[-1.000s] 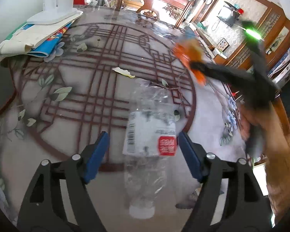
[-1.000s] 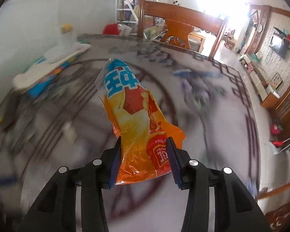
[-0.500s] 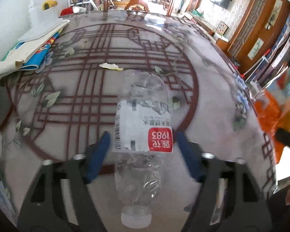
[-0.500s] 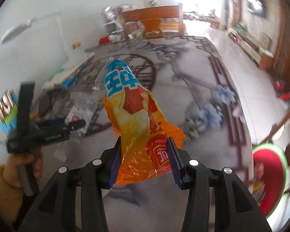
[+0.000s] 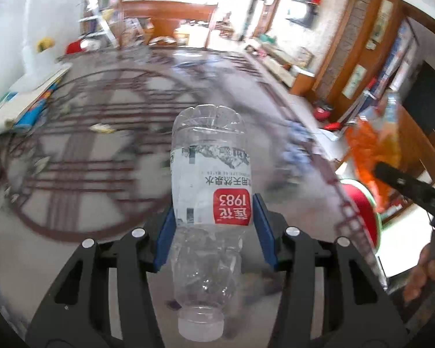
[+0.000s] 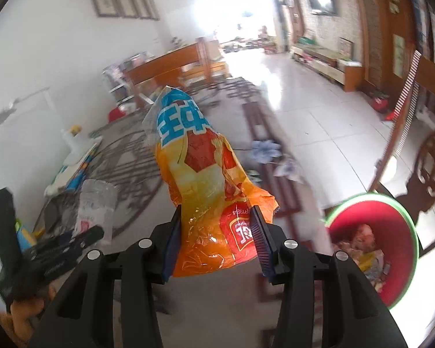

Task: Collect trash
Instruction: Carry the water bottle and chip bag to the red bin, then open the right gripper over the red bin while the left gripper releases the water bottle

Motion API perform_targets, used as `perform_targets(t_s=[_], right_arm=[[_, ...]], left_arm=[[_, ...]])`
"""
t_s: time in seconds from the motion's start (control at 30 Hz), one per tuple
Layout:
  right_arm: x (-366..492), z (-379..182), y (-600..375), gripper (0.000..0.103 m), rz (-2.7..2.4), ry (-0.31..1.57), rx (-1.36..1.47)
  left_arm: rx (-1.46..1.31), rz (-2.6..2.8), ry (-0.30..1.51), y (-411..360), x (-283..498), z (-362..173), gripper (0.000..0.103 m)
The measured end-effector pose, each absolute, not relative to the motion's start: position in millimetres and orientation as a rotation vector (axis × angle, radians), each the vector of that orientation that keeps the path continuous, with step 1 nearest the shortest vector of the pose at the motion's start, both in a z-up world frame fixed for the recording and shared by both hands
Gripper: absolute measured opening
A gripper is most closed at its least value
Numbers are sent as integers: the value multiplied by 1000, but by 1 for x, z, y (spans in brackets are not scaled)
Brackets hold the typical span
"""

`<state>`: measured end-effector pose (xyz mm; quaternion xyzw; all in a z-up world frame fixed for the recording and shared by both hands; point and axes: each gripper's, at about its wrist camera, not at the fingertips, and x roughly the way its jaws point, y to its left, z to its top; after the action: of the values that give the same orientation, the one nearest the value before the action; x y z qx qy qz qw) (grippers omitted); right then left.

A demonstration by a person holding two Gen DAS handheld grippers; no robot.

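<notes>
The left gripper (image 5: 214,229) has just squeezed shut on the clear bottle (image 5: 210,174). The right gripper (image 6: 216,240) holds the orange snack bag (image 6: 206,191) near the red bin (image 6: 391,220).

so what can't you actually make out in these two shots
- Left wrist view: table pattern smeared by motion blur.
- Left wrist view: bin mostly hidden behind the table edge.
- Right wrist view: bottle label blurred, unreadable.
- Right wrist view: snack bag bottom hidden behind the right hand-held gripper.

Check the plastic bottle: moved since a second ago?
Yes. The plastic bottle, then lying on the table, is now lifted off it in the left gripper, jaws just closed.
</notes>
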<state>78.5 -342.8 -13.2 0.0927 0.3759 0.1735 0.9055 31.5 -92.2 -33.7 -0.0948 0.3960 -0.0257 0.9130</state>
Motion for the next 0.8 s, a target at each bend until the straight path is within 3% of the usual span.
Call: perform_targets(t_s=[0.3,0.8], right_arm=[[73,-24,-437,44,208,779,387],[70,-34,-530,46,39,768,626]], left_arm=[[-178,-196,808,-181,47,-14,48],[-157,-421,885,-303,82,-25,49]])
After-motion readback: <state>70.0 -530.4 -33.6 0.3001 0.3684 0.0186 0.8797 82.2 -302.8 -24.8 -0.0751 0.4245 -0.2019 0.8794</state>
